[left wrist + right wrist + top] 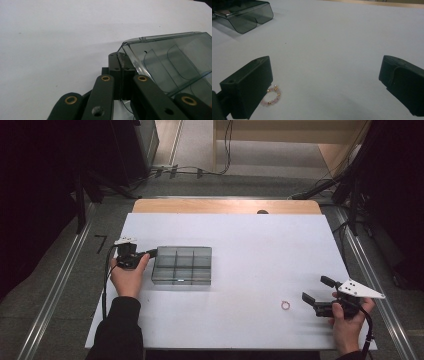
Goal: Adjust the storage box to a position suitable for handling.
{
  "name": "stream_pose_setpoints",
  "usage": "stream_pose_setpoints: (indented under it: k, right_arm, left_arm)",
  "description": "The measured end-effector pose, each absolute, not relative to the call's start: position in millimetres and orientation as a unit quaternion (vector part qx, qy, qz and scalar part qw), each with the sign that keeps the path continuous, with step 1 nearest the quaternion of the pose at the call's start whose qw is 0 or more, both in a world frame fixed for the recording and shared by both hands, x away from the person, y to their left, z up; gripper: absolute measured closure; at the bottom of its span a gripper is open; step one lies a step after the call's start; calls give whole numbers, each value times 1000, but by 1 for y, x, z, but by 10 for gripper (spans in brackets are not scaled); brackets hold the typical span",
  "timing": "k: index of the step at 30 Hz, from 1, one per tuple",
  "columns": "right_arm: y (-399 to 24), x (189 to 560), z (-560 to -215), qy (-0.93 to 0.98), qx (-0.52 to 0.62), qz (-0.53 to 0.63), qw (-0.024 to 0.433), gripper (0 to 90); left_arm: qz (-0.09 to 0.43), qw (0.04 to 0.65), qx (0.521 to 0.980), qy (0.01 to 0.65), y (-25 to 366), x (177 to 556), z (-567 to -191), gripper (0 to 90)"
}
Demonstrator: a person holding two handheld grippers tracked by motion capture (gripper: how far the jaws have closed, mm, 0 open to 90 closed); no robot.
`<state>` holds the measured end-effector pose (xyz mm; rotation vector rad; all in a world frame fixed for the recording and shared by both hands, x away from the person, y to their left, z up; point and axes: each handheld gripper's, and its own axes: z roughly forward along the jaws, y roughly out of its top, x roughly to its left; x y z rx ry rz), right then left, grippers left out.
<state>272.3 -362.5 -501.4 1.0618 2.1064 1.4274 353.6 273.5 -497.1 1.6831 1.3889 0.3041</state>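
A smoky clear plastic box with several compartments lies left of centre on the white table. My left gripper is shut on the thin plastic edge at the box's left end. In the left gripper view the jaws pinch that edge at a corner of the box. My right gripper rests open near the table's front right, with nothing between its fingers. A small ring of pink and gold beads lies on the table just left of it. In the right gripper view the bead ring sits beside the left fingertip.
The white sheet covers the table, and a strip of wood shows at its far edge. Cables and dark stands lie on the floor beyond. The box appears far off in the right gripper view.
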Motion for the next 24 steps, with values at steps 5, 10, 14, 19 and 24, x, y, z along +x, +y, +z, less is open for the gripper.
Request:
stream_pose_setpoints:
  k: [5,10,14,19,24]
  right_arm:
    - [-363,272,-501,750,379,509,189,0]
    - [-362,273,-501,750,378,509,189,0]
    - [-363,273,-501,752,376,508,187,0]
    - [-362,273,-501,751,378,508,187,0]
    - [-362,273,-502,752,378,507,188,0]
  left_arm:
    - [115,466,678,556,264,358,-499,895]
    - [108,473,679,551,259,360,-501,895]
    - [100,476,686,541,248,361,-503,895]
    - [97,481,687,535,241,361,-503,895]
    - [88,491,688,527,234,360,-503,895]
